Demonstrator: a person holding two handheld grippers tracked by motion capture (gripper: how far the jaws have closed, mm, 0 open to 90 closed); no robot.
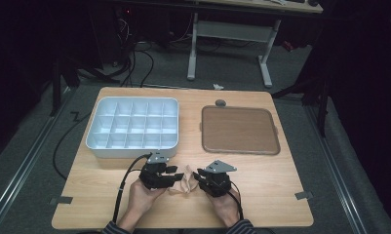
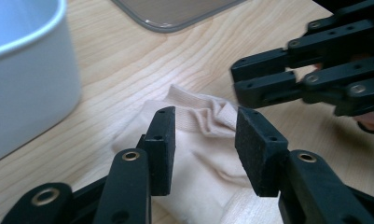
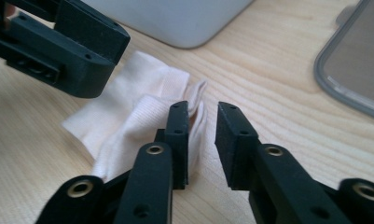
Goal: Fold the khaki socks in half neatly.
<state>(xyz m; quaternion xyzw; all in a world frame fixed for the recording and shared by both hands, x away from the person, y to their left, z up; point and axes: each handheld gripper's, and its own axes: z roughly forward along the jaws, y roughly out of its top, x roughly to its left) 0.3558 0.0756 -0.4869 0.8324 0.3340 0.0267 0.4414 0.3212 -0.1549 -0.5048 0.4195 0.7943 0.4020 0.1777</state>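
Nearest the person, two hands are holding the grippers close together at the front of the wooden table (image 1: 261, 195). The left gripper (image 1: 176, 171) is standing with its jaws apart; in the left gripper view (image 2: 204, 149) the pale cloth (image 2: 198, 154) is lying in the gap between the two pads, which are not pressing on it. The cloth's ribbed edge is bunching up just beyond the tips of those jaws.

The right gripper (image 1: 199, 176) is also standing with its jaws parted. In the right gripper view (image 3: 202, 140) a folded edge of the cloth (image 3: 128, 116) is rising just beside the left-hand jaw, and bare wood is showing in the gap between the pads; nothing is being squeezed. The bulk of the cloth is spreading out to the left of those jaws, under the tips of the other gripper.

In the high view the cloth (image 1: 185, 180) is lying on the table between the two grippers' tips.

Farther off, past the left jaws, a white compartment box (image 1: 132, 127) is sitting on the table. Past the right jaws a brown tray (image 1: 239, 129) is lying flat, well apart from the cloth.
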